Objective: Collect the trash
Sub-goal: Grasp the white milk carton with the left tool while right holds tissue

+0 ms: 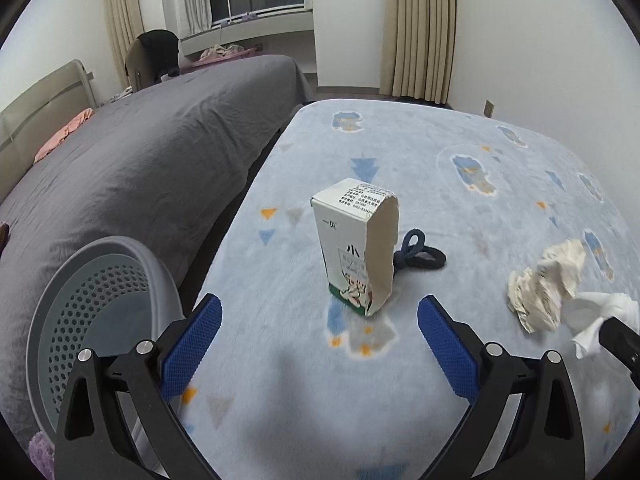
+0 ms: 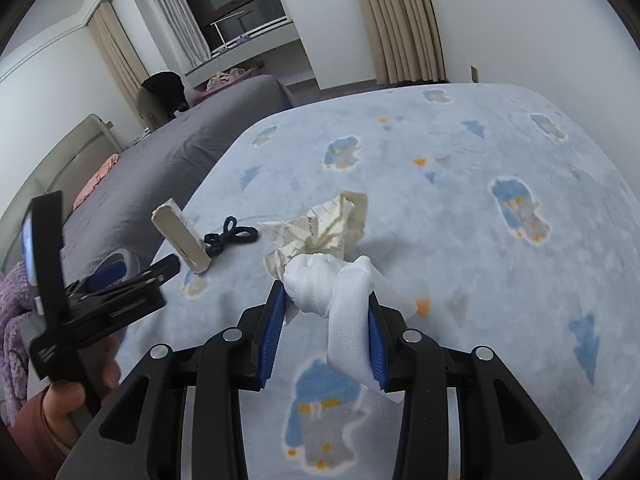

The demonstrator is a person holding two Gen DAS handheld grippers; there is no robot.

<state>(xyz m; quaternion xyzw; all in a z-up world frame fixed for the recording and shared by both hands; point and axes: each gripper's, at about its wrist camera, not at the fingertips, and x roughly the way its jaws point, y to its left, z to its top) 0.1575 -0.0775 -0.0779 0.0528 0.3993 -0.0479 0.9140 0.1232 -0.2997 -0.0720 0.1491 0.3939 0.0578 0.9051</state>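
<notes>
A small white-and-green carton [image 1: 356, 248] stands upright on the blue patterned blanket [image 1: 460, 184], just ahead of my left gripper [image 1: 319, 322], whose jaws are open and empty. The same carton [image 2: 182, 238] leans at the left of the right wrist view. My right gripper [image 2: 327, 312] is shut on a white crumpled tissue [image 2: 336, 286], lifted off the blanket; the tissue [image 1: 600, 316] shows at the right of the left wrist view. A ball of crumpled cream paper [image 1: 548, 284] lies beside it, the paper [image 2: 320, 230] just beyond the held tissue.
A grey perforated bin [image 1: 92, 312] stands at the lower left beside the bed. A dark blue hair tie [image 1: 418, 254] lies behind the carton. A grey-covered bed [image 1: 140, 160] runs along the left. A hand [image 2: 60, 408] holds the left gripper's handle.
</notes>
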